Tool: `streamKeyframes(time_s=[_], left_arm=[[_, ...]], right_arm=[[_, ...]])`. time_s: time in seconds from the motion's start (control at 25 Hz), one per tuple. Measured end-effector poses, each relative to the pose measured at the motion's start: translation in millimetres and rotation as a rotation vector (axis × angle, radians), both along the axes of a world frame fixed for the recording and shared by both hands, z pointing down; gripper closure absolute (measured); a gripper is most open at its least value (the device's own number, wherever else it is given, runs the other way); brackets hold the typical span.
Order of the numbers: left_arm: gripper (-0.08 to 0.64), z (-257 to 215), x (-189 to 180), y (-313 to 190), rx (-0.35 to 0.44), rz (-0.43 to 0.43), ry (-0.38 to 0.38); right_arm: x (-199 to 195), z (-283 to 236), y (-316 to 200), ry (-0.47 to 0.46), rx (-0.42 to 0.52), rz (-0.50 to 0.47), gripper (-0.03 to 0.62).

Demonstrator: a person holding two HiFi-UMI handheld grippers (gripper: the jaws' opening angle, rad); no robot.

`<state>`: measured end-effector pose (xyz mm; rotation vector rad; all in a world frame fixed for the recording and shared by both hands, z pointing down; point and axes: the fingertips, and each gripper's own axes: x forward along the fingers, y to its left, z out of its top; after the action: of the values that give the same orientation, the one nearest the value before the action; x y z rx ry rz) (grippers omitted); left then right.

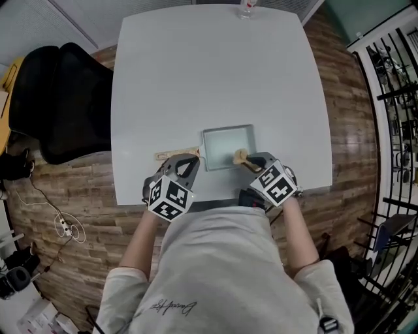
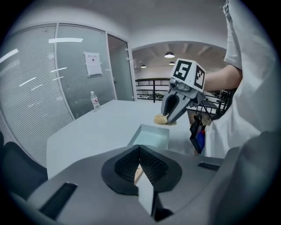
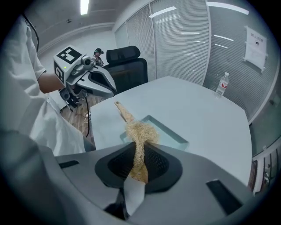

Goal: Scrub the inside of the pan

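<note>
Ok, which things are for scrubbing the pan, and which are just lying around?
For the job: pan, scrubber in the right gripper, left gripper on the pan's handle.
Just lying about: water bottle, black chair, cables on the floor.

Colours at the jaws
A tan handle [image 1: 168, 155] of the pale blue-green pan [image 1: 227, 146] is seen between the grey left gripper's [image 2: 139, 169] black ribbed pads [image 2: 125, 165]; a straw-yellow scrubber [image 3: 140, 132] is seen between the right gripper's [image 3: 137, 169]; black-and-white markers [image 1: 171, 197] are borne by both.

Square pale-green pan [image 1: 228, 140], wooden handle [image 1: 166, 155] pointing left; straw-coloured fibre scrubber [image 1: 241, 156] at its right rim.
</note>
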<state>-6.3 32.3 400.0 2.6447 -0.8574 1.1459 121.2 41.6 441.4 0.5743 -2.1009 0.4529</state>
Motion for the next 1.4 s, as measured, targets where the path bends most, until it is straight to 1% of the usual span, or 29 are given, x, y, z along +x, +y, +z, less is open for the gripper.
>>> streamKeyframes(time_s=[0.08, 0.16, 0.24, 0.28, 0.32, 0.44, 0.56, 0.76, 1.0, 1.4], left_arm=[[0.549, -9, -1, -1, 0.005, -0.083, 0.069], [0.549, -18, 0, -3, -0.020, -0.179, 0.185], [0.549, -26, 1, -4, -0.050, -0.245, 0.289], [0.549, -28, 2, -5, -0.051, -0.265, 0.314], [0.548, -29, 1, -5, -0.043, -0.277, 0.316], [0.549, -29, -2, -5, -0.012, -0.280, 0.276], [0.549, -33, -2, -4, 0.010, -0.263, 0.258], [0.548, -35, -4, -10, 0.001, -0.280, 0.286], [0.549, -37, -7, -16, 0.014, -0.291, 0.289], [0.549, -37, 3, -11, 0.005, -0.270, 0.296]], right_arm=[[0, -3, 2, -0.020, 0.015, 0.026, 0.523], [-2, -10, 5, -0.047, 0.022, 0.043, 0.523], [-7, -18, 7, -0.069, 0.029, 0.045, 0.523], [-9, -21, 7, -0.079, 0.032, 0.047, 0.523], [-11, -23, 7, -0.092, 0.035, 0.052, 0.523], [-19, -29, 4, -0.138, 0.037, 0.080, 0.523], [-23, -31, 3, -0.138, 0.045, 0.084, 0.523], [-25, -38, -2, -0.155, 0.061, 0.096, 0.523], [-26, -40, -8, -0.164, 0.072, 0.099, 0.523], [-25, -37, -1, -0.178, 0.074, 0.111, 0.523]])
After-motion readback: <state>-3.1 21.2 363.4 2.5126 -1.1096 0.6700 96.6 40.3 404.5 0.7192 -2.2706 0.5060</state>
